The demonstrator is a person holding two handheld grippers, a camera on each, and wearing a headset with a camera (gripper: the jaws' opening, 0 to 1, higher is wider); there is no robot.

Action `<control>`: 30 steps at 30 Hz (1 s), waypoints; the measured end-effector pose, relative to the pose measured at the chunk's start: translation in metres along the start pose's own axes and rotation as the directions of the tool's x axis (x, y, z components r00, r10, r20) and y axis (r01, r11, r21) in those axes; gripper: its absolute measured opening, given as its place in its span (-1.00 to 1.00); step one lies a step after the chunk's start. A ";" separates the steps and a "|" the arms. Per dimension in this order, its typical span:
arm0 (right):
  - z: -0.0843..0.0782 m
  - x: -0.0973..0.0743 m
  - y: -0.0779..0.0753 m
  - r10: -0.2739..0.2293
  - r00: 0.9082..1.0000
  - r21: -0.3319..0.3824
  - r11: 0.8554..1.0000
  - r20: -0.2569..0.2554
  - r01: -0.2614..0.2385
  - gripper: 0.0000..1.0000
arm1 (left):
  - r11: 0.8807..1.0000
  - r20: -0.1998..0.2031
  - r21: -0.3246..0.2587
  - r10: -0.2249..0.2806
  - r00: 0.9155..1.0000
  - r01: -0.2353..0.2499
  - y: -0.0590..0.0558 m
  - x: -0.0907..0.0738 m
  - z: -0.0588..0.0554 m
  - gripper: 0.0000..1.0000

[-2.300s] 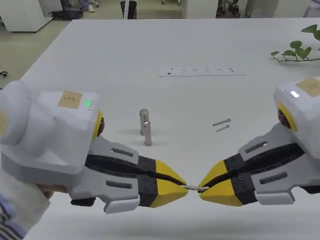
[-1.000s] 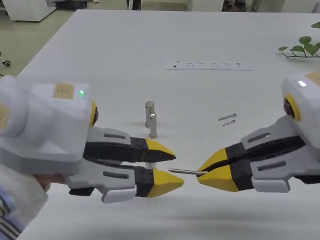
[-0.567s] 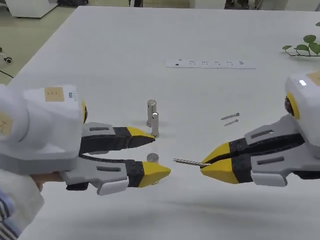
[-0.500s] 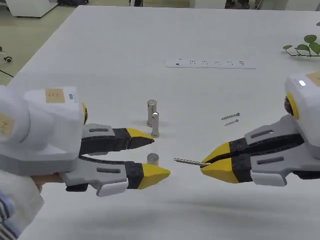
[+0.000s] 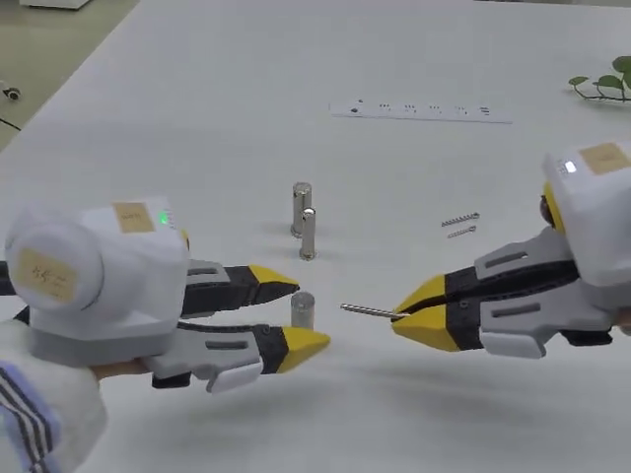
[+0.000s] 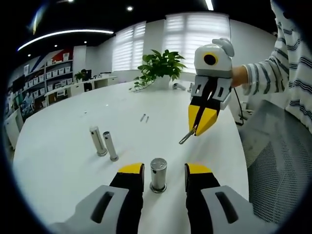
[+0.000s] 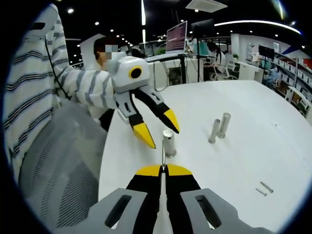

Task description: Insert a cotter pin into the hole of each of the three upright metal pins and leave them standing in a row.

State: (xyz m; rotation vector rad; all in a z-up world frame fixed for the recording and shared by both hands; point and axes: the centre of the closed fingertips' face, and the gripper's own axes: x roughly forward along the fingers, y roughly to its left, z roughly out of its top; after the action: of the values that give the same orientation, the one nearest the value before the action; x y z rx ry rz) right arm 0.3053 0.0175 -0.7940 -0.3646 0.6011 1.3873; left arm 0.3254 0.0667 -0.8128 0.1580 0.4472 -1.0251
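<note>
Three steel pins stand upright on the white table. Two, the far pin (image 5: 302, 209) and its neighbour (image 5: 309, 234), stand close together. The third pin (image 5: 302, 309) (image 6: 158, 174) stands nearer, between the jaws of my left gripper (image 5: 312, 312) (image 6: 164, 169), which is open with a gap on each side. My right gripper (image 5: 395, 317) (image 7: 163, 168) is shut on a thin cotter pin (image 5: 367, 311) (image 6: 186, 137). The cotter pin points at the near pin (image 7: 168, 143) from a short way to its right, without touching it.
Two loose cotter pins (image 5: 460, 226) (image 7: 263, 188) lie on the table to the right of the pair of pins. A white power strip (image 5: 421, 111) lies farther back, and a leafy plant (image 5: 601, 84) is at the far right edge.
My left gripper let go of the cotter pin, opened and drew back to the left; its jaws now straddle the near pin. The right gripper keeps the cotter pin.
</note>
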 end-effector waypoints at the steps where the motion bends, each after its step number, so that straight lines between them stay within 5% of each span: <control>1: 0.000 0.001 -0.002 -0.001 1.000 0.001 1.000 -0.002 0.001 -0.94 | 1.000 0.001 0.001 0.004 1.000 -0.004 0.001 0.001 -0.001 -0.36; 30: -0.008 0.028 -0.012 0.001 0.999 -0.043 0.999 -0.042 -0.003 -0.94 | 0.993 -0.022 -0.088 0.082 0.996 -0.083 0.007 0.009 -0.029 -0.76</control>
State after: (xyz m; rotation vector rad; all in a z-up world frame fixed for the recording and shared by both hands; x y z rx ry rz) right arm 0.3176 0.0331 -0.8181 -0.4284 0.6067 1.3987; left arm 0.3273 0.0728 -0.8429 0.1052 0.4986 -0.9213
